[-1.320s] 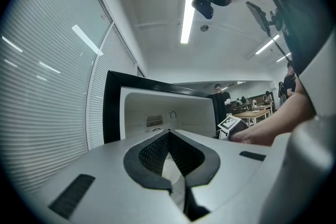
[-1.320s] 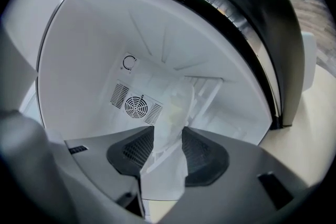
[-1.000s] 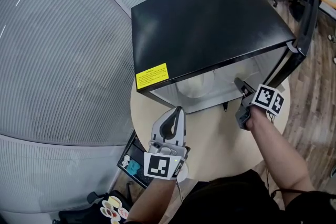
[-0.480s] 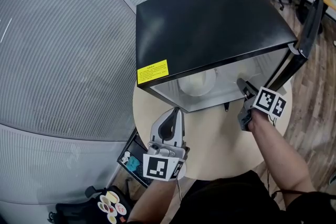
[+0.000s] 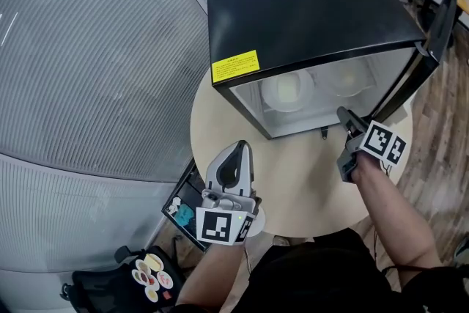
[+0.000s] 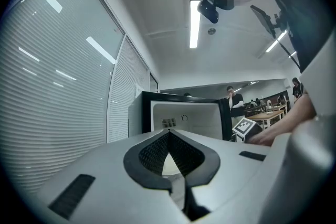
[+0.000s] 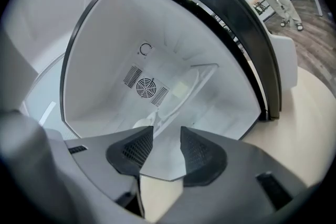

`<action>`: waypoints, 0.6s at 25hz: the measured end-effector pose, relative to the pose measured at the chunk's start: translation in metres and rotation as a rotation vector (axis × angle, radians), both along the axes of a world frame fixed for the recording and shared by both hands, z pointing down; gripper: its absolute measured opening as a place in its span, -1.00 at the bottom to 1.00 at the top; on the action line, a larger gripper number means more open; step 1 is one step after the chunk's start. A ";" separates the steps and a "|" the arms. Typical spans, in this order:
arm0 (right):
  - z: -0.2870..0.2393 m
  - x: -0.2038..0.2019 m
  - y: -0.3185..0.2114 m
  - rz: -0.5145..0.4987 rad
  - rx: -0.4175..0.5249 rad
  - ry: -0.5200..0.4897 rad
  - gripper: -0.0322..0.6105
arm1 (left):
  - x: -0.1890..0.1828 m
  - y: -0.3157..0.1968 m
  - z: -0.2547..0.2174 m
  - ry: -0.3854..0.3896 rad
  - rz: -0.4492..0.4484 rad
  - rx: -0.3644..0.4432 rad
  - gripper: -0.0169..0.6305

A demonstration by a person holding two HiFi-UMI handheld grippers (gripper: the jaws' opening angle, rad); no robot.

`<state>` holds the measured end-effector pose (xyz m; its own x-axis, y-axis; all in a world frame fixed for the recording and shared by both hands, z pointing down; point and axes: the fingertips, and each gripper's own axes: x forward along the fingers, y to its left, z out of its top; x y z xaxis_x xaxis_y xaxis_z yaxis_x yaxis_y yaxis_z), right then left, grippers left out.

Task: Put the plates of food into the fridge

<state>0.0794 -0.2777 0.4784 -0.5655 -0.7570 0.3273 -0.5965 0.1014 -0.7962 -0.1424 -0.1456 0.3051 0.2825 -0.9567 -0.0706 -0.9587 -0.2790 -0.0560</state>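
Fridge (image 5: 308, 11) upright, opening toward person (image 5: 388, 209), two plates (image 5: 288, 89) inside

Two plates (image 5: 287, 89) lie side by side inside the fridge (image 5: 308, 11) on the table (image 5: 293, 190).

Fridge (image 5: 308, 11): small black box, standing upright on the far part of the round bench (image 5: 293, 187), its front near the bench's middle. Yellow label (image 5: 234, 66) at the front left corner of its top. Door (image 5: 432, 33) open, swung out at the right side. Interior white; round fan grille (image 7: 146, 87) on the back wall.

Plates: two pale round shapes inside the fridge, side by side, one left (image 5: 287, 89), one right (image 5: 348, 80). Both blurred; food on them cannot be made out.
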 end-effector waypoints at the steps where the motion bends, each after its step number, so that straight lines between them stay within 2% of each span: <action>1: -0.003 -0.005 0.007 -0.005 0.009 0.005 -0.40 | -0.004 0.007 -0.002 -0.002 0.001 0.002 -0.93; 9: -0.033 -0.059 0.058 -0.076 0.141 0.117 -0.40 | -0.048 0.064 -0.010 -0.031 -0.018 0.011 -0.93; 15: -0.048 -0.097 0.106 -0.149 0.233 0.203 -0.40 | -0.086 0.112 -0.012 -0.021 -0.052 0.016 -0.93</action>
